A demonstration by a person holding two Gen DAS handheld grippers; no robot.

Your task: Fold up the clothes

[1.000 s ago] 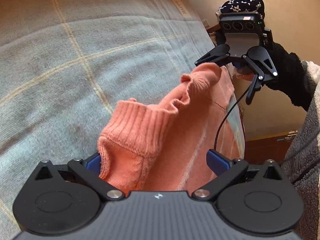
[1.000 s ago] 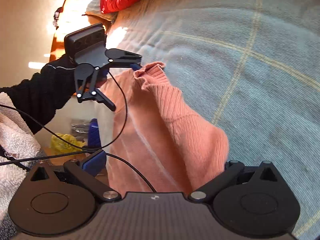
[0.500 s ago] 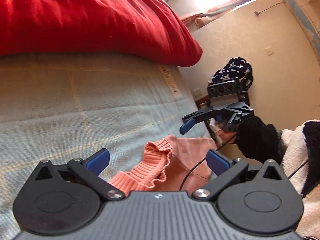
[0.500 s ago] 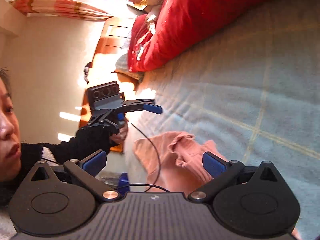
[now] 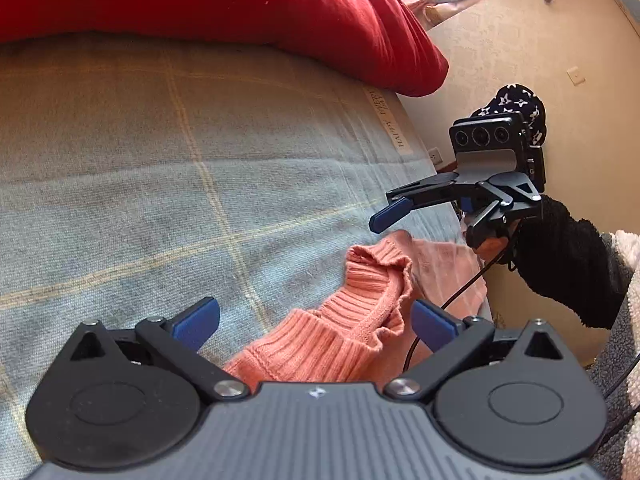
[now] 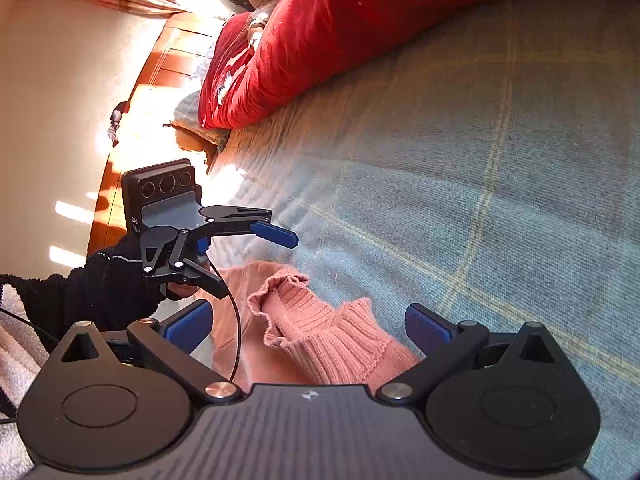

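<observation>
A salmon-pink ribbed knit sweater (image 5: 352, 344) lies crumpled on the bed near its edge, its frilled cuff or collar turned up. In the left wrist view my left gripper (image 5: 316, 322) hovers just above the sweater, open, with nothing between its blue pads. My right gripper (image 5: 426, 226) hangs open a little above the garment's far end, held by a hand in a black sleeve. From the right wrist view the sweater (image 6: 320, 332) lies under my open right gripper (image 6: 308, 324), and the left gripper (image 6: 256, 266) is open above the bed edge.
A blue-grey blanket (image 5: 180, 184) with yellow check lines covers the bed. A red duvet (image 5: 240, 4) lies along the far side. A beige wall (image 5: 520, 60) and a star-patterned cloth (image 5: 516, 100) stand past the bed edge. A wooden headboard (image 6: 160, 64) shows behind.
One second ago both grippers held the sweater up by its edges. Both have since opened and let go; the sweater has dropped onto the bed and both cameras tilted up.
</observation>
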